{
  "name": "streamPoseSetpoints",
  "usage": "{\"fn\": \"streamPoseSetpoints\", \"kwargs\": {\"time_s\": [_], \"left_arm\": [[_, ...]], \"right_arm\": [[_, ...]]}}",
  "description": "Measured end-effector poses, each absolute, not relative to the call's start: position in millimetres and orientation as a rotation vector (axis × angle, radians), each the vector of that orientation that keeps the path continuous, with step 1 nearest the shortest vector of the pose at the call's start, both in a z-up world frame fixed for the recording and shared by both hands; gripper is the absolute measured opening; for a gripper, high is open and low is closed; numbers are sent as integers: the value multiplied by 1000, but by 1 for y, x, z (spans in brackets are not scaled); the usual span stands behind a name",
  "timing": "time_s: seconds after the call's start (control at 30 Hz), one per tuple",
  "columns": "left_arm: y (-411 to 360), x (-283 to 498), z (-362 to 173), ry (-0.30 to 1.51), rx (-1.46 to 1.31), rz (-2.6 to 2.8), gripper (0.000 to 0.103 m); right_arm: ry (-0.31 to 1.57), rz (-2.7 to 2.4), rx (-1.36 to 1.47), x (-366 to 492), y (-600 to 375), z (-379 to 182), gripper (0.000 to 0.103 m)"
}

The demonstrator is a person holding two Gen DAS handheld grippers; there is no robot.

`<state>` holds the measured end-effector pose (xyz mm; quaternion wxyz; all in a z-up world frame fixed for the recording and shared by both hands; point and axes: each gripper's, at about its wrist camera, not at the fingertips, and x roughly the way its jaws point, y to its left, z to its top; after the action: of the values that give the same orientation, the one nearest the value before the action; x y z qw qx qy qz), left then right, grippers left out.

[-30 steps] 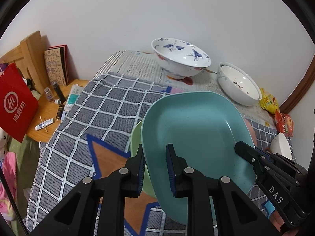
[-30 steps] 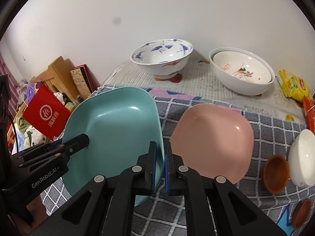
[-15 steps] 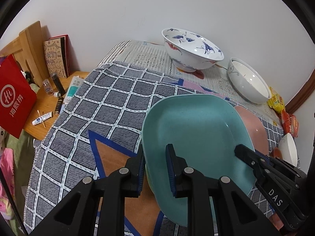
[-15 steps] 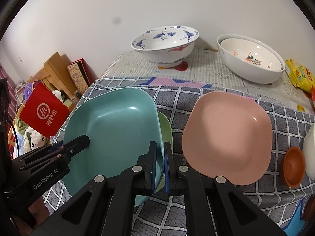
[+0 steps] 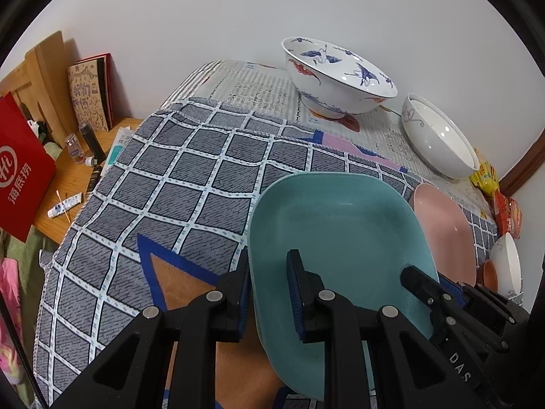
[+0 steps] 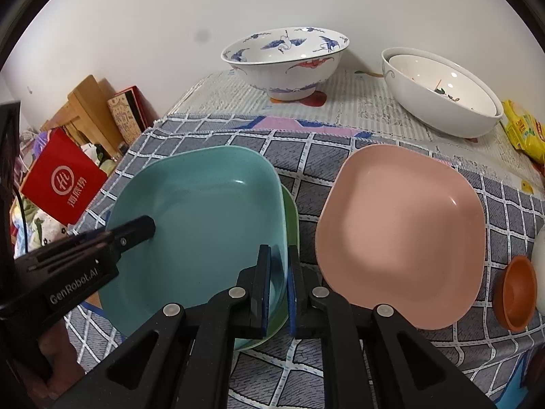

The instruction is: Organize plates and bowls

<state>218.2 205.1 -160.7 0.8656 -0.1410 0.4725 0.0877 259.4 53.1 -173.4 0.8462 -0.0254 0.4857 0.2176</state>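
A teal plate [image 5: 337,235] [image 6: 204,218] is held at both sides, low over a green plate [image 6: 292,218] on the checked cloth. My left gripper [image 5: 269,289] is shut on the teal plate's left rim. My right gripper [image 6: 279,286] is shut on its right rim, with the green plate's edge also between its fingers. A pink plate [image 6: 402,231] [image 5: 446,231] lies flat to the right. A blue-crane bowl [image 6: 286,61] [image 5: 340,75] and nested white bowls [image 6: 442,92] [image 5: 439,136] stand at the back.
A small brown dish [image 6: 514,293] and a white bowl [image 5: 507,266] sit at the right edge, snack packets [image 6: 524,129] behind them. A wooden side table [image 5: 78,177] with bottles, a book and a red bag [image 5: 20,170] stands left of the table.
Both grippers have lowered the teal plate down toward the green plate, which now shows only as a sliver on the right. Both views have tilted down and closer to the table.
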Motion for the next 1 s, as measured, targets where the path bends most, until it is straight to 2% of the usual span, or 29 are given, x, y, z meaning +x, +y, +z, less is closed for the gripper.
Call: {"fn": "streamPoseSetpoints", "kwargs": {"time_s": [0.2, 0.33, 0.67, 1.0], "left_arm": [[206, 215, -159, 995, -290, 177, 20], [203, 212, -155, 994, -284, 186, 21], [172, 209, -135, 981, -240, 153, 21], [114, 225, -127, 987, -176, 81, 37]], "right_arm": [[1009, 457, -118, 255, 55, -171, 17], [1005, 462, -118, 251, 50, -167, 34], [945, 421, -98, 242, 8, -142, 36], [939, 292, -22, 260, -70, -135, 36]]}}
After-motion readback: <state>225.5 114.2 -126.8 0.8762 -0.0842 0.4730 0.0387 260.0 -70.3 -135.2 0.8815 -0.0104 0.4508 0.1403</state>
